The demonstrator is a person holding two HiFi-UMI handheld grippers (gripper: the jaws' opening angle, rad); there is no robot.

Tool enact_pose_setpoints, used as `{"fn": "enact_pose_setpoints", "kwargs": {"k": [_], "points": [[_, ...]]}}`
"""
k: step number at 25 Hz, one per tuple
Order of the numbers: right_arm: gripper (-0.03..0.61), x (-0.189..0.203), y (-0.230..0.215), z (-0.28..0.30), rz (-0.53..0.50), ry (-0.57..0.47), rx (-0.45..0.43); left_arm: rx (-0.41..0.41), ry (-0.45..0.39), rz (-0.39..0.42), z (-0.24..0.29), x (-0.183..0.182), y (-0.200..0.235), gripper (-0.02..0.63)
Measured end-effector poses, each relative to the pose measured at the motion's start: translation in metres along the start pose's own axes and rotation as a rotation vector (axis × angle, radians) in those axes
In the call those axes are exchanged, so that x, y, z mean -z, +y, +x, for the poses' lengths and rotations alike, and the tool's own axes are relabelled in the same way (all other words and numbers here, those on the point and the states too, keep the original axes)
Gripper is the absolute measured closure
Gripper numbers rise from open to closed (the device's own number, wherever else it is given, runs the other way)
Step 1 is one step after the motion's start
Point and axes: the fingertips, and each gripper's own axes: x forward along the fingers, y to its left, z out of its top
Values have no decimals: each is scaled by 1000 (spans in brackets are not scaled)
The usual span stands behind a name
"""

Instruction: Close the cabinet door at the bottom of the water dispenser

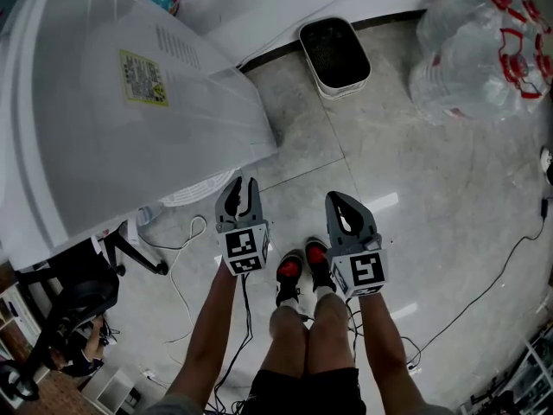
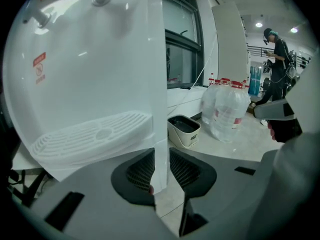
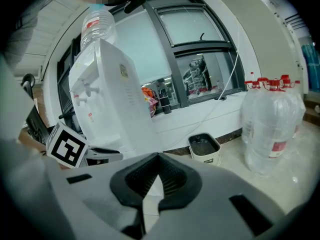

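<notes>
One door [image 2: 160,176] between left tongs [image 2: 161,154]

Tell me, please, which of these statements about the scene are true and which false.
1. A white panel stands between the left gripper's jaws. True.
2. The right gripper holds a water bottle. False: its jaws are together, with nothing between them.
3. The small bin lies tipped over. False: it stands upright on the floor.
4. Large water bottles stand on the floor. True.
5. A bottle sits atop the water dispenser. True.
</notes>
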Motion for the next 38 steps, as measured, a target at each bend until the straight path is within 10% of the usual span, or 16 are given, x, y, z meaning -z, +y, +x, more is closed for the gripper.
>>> {"fn": "enact_pose_setpoints", "kwargs": {"k": [38], "points": [[566,-318,197,-167,-204,-173,-279,-194,-272,-100,-355,-250,51,543]]}}
